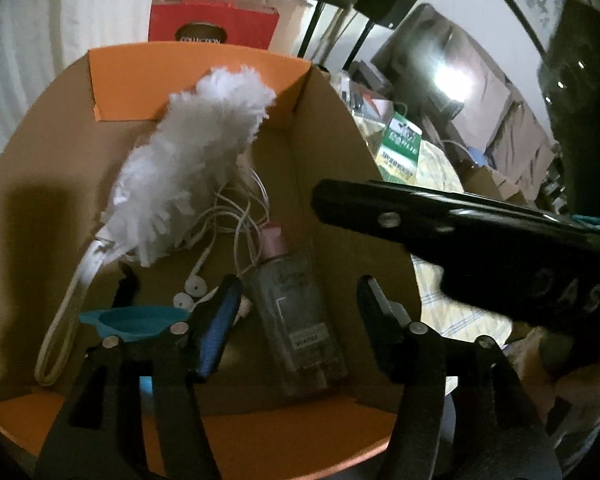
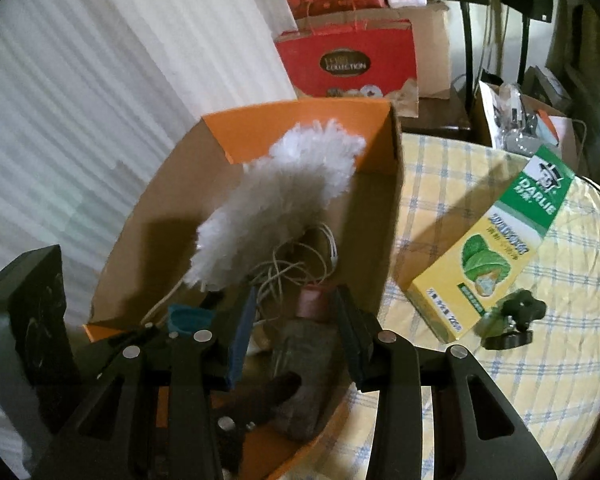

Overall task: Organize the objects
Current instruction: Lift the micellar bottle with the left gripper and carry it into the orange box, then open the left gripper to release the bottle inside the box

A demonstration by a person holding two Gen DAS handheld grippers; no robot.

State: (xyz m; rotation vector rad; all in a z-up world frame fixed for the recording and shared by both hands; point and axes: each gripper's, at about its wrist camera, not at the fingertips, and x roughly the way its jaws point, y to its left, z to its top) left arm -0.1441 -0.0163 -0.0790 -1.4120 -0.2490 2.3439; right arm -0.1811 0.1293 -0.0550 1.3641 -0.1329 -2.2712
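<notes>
My left gripper (image 1: 296, 316) hangs over the orange-rimmed cardboard box (image 1: 324, 128), jaws spread, pads clear of the clear pink-capped bottle (image 1: 296, 320) lying on its floor beside the fluffy white duster (image 1: 192, 168). My right gripper (image 2: 296, 332) straddles that bottle (image 2: 306, 344); I cannot tell if it pinches.

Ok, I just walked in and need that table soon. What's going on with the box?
A person is tidying things into a cardboard box with a gripper in each hand. The left gripper is open over a clear pink-capped bottle, which lies in the box beside a white duster and earphones; it is not gripping the bottle. The right gripper hovers open above the box. A toothpaste carton lies outside it on the checked tablecloth.
</notes>
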